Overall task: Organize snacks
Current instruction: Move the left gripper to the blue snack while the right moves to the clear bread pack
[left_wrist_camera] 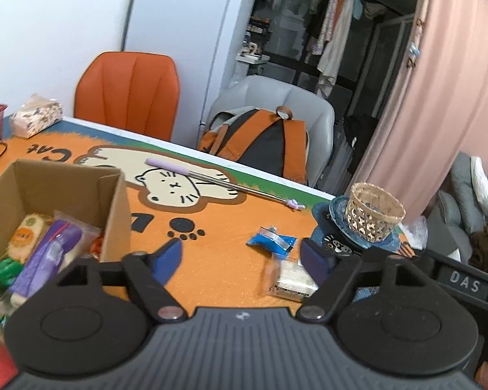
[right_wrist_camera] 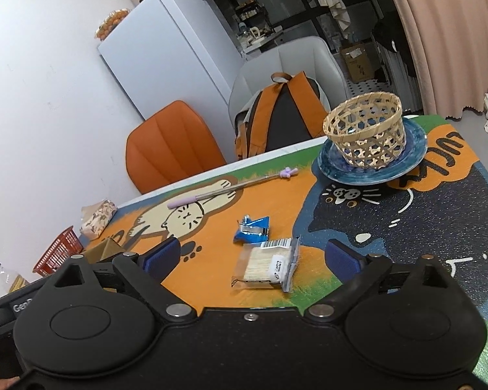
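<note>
Both grippers are hanging over the cat-print table mat (right_wrist_camera: 211, 286) with nothing in them. The left gripper (left_wrist_camera: 242, 258) has its blue fingers spread wide, empty space between them, just above the orange part of the mat. The right gripper (right_wrist_camera: 252, 255) is spread wide too, and the clear cracker packet (right_wrist_camera: 266, 268) sits on the mat right between its fingers without either one touching it.

Just past that packet is a small blue wrapper (right_wrist_camera: 252, 229), crumpled, lying flat on the mat; the two are near each other but apart. From the left wrist view the same blue wrapper (left_wrist_camera: 272, 240) and cracker packet (left_wrist_camera: 292, 281) are off toward the right finger.

The cardboard box (left_wrist_camera: 65, 191) stands open on the left side of the table and already holds a few snacks: a purple packet (left_wrist_camera: 45, 256), one with an orange label (left_wrist_camera: 26, 235) and something green (left_wrist_camera: 1, 269) at the bottom corner.

Farther back there's a woven basket (right_wrist_camera: 364, 130) standing on a blue plate (right_wrist_camera: 413, 159), and a long purple-handled stick (right_wrist_camera: 224, 190) lying across the cat drawing. A red plastic basket (right_wrist_camera: 60, 255) and a tissue pack (left_wrist_camera: 35, 118) sit at the far left end.
</note>
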`<state>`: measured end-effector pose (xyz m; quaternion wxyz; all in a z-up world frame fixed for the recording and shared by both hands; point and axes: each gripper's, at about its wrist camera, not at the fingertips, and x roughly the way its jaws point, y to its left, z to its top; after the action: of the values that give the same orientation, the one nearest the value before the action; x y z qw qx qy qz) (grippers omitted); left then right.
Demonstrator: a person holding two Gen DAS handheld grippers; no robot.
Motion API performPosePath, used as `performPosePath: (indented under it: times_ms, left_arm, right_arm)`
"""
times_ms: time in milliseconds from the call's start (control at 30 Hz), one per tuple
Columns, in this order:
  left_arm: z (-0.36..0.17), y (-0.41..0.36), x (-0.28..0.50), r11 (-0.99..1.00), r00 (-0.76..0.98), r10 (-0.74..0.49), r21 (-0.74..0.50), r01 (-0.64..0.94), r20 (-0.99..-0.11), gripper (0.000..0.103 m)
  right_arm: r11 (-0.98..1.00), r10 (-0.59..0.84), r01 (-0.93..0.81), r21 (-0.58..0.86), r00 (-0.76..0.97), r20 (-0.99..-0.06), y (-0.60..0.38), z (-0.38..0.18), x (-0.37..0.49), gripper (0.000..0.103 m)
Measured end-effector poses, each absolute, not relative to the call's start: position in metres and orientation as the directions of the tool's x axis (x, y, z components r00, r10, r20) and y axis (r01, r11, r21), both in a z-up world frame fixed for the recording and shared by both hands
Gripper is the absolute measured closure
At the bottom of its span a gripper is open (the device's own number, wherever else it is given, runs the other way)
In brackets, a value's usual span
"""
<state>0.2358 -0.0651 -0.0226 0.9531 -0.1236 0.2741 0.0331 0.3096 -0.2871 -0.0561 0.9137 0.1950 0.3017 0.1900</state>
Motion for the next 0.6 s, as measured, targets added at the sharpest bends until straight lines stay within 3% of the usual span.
performPosePath:
  times_ms: [100, 167, 600]
  left_arm:
    - [-0.032, -0.067, 0.247, 0.965, 0.823, -0.024, -0.229, -0.13, -0.567, 0.045]
    - [-0.037, -0.069, 0.252, 0.967, 0.816, -0.014, -0.216, -0.137, -0.578, 0.045]
    - [-0.073, -0.057, 0.276, 0.947, 0.761, -0.013, -0.253, -0.199, -0.649, 0.055]
  right_arm:
    - [0.85, 0.472, -0.227, 0.475, 0.728, -0.497, -0.283, -0.062, 0.317, 0.012]
    - [0.848, 0.483, -0.235, 0.474, 0.712, -0.51, -0.28, -0.066, 0.321, 0.017]
    - [0.85, 0.499, -0.231, 0.473, 0.642, -0.582, -0.261, -0.085, 0.354, 0.024]
